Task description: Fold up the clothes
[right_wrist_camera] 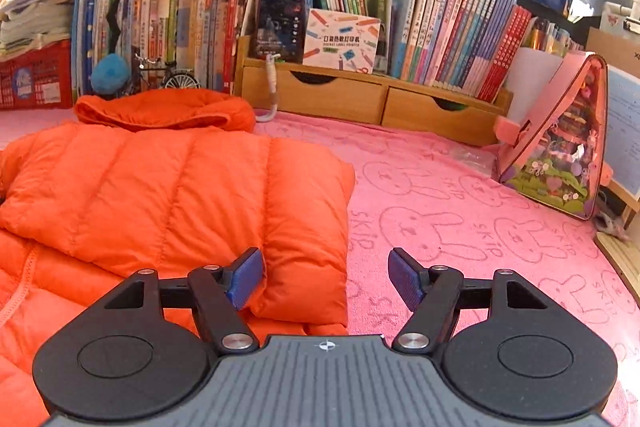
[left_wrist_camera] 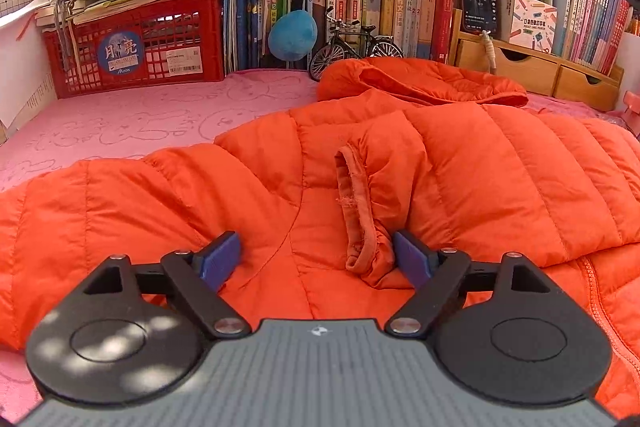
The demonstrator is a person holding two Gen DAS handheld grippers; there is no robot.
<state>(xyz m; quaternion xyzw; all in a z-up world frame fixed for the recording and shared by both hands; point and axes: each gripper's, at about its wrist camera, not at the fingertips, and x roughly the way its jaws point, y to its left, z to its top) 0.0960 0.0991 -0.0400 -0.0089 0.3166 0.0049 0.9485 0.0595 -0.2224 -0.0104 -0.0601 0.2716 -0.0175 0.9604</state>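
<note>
Mostly I see the orange jacket [left_wrist_camera: 400, 163] spread on the pink cloth [left_wrist_camera: 140, 115], folded partly over itself; its near hem is cut off under both gripper bodies. My left gripper [left_wrist_camera: 316, 259] stands spread, the sleeve cuff [left_wrist_camera: 356, 211] lying loose between the pads, not pinched. My right gripper [right_wrist_camera: 326, 277] is spread too, straddling the jacket's right folded edge, one pad [right_wrist_camera: 246, 279] against the fabric, nothing gripped. Hood [right_wrist_camera: 168, 107] bunched at the far side near the wooden drawers [right_wrist_camera: 360, 99]. Open pink cloth right of the jacket; a pink toy house [right_wrist_camera: 556, 147] bounds it.
</note>
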